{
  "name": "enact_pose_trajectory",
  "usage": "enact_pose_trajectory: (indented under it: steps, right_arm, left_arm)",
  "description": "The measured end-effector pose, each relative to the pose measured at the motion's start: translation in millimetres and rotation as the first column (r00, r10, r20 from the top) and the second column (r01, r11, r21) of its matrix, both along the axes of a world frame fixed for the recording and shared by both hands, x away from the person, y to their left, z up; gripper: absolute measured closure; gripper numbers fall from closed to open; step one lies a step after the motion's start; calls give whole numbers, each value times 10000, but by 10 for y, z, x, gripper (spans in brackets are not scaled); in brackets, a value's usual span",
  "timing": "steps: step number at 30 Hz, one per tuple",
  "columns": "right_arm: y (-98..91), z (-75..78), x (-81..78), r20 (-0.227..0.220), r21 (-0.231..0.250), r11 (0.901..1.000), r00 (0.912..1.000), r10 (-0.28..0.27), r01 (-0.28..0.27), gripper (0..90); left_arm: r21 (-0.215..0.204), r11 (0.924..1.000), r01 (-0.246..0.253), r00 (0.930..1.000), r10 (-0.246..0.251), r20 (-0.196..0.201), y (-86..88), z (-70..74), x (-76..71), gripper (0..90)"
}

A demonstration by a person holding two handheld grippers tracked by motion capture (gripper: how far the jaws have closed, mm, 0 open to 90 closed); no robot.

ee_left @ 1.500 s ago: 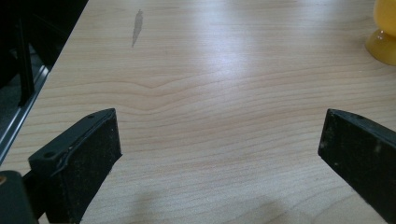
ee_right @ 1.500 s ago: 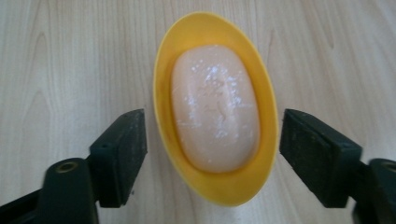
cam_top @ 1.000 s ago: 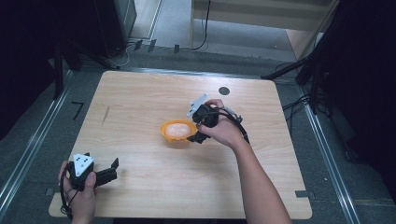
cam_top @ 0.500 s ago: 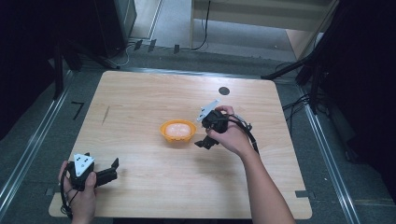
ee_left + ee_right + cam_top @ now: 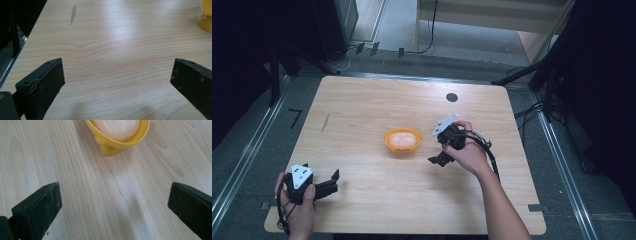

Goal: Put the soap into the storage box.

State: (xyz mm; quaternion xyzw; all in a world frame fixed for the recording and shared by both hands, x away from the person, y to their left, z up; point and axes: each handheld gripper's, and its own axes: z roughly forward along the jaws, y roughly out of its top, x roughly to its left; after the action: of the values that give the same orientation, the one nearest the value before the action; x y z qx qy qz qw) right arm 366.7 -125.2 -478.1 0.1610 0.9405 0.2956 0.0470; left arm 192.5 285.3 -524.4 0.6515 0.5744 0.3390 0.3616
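The right gripper (image 5: 438, 150), jaws apart, hangs just beside the yellow bowl (image 5: 402, 141); its own view reveals a pale lump (image 5: 117, 128) inside. The left gripper (image 5: 333, 181), also spread, sits well off.

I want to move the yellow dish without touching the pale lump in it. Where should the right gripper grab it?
Take the yellow dish by its thin rim on the side facing the right gripper, whose jaws are open. The rim flares above a small foot, and the pale lump sits inside it.
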Motion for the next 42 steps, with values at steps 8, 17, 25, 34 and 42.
enact_pose_trajectory:
  steps: [8,17,25,34,42]
  right_arm:
    - [-121,-34,-65,-37,145,9990,9991,-426,426,0]
    - [-291,-96,-159,1,448,9942,9952,-979,978,0]
    - [-450,-146,-253,5,607,9873,9892,-1469,1466,0]
    - [-610,-201,-355,-25,654,9821,9842,-1771,1769,0]
    - [-748,-240,-438,-12,622,9789,9808,-1951,1948,0]
  left_arm:
    - [24,10000,11,10000,-11,-7,-2,0,0,0]
    - [40,10000,13,10000,-13,-3,-3,0,1,0]
    - [73,10000,10,10000,-10,-24,-4,0,3,0]
    - [87,10000,-11,10000,11,-29,-6,0,2,0]
    - [79,10000,-11,10000,11,-33,-9,0,2,0]
